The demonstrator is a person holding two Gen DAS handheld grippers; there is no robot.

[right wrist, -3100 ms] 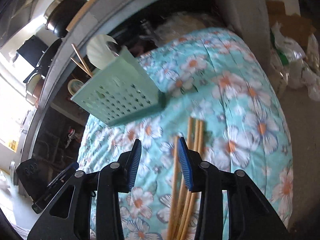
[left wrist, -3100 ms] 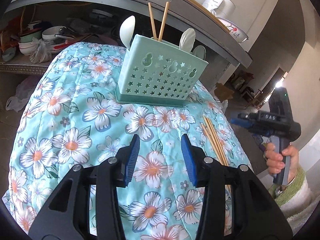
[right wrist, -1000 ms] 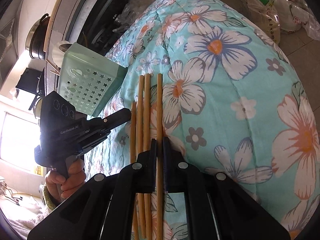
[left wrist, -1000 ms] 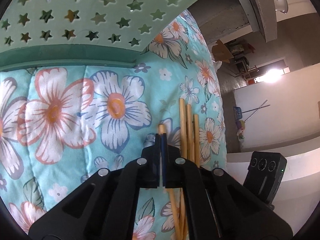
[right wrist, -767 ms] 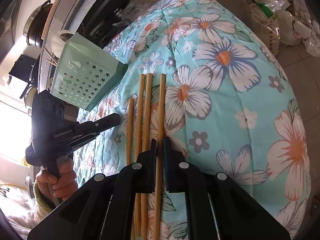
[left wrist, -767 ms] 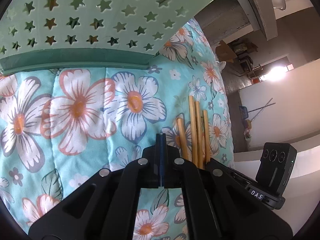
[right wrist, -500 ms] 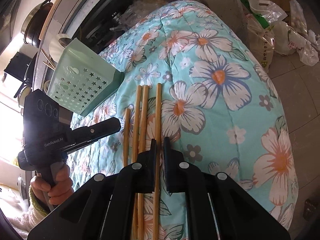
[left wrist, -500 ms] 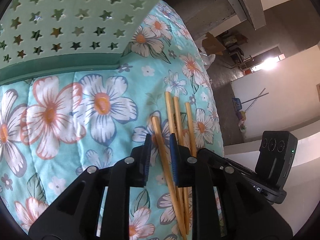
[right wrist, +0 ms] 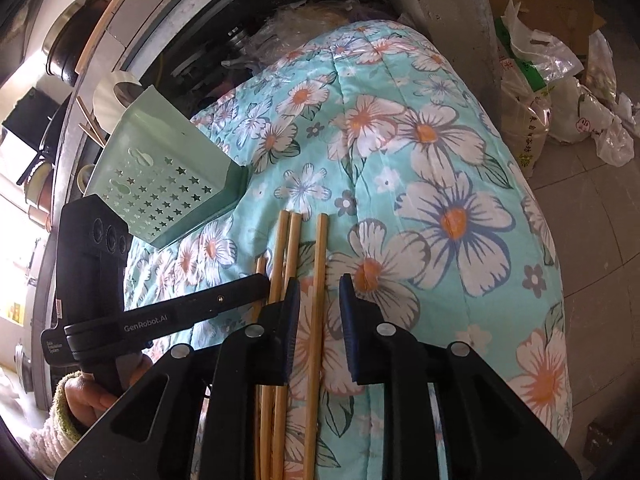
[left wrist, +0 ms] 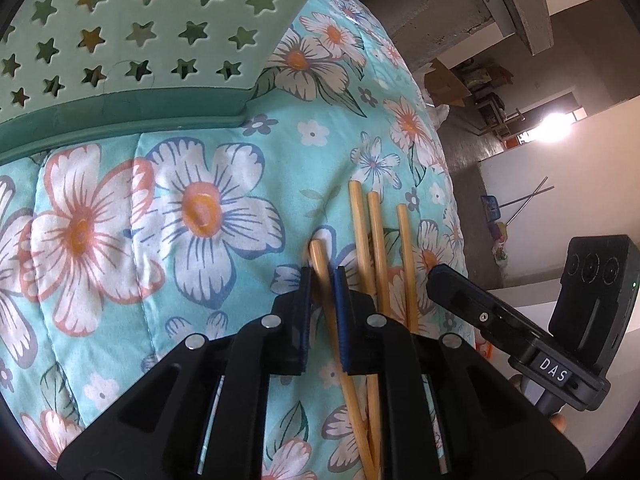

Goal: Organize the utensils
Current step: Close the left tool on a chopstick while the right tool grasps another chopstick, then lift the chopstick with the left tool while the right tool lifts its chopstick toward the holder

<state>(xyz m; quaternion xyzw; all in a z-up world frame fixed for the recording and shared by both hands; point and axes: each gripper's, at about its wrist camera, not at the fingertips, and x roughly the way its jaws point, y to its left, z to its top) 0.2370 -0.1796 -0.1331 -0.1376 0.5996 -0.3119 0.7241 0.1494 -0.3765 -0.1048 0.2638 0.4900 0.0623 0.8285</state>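
Now both grippers [left wrist: 321, 280] [right wrist: 319, 296] released chopsticks [right wrist: 318, 280]

Our left gripper [left wrist: 323, 280] straddled one chopstick [left wrist: 320, 264], jaws slightly apart. Three more chopsticks [left wrist: 376, 240] lay beside it on the floral quilt [left wrist: 120, 220]. Green star-cut holder [left wrist: 120, 40] sat near.

Both views look forward along their fingers, low and close over the floral quilt [left wrist: 224, 160]. The left wrist view faces the green star-holed basket [left wrist: 120, 40] at very close range; the right wrist view sees it farther off, up-left. Both share the chopsticks [right wrist: 288, 256].
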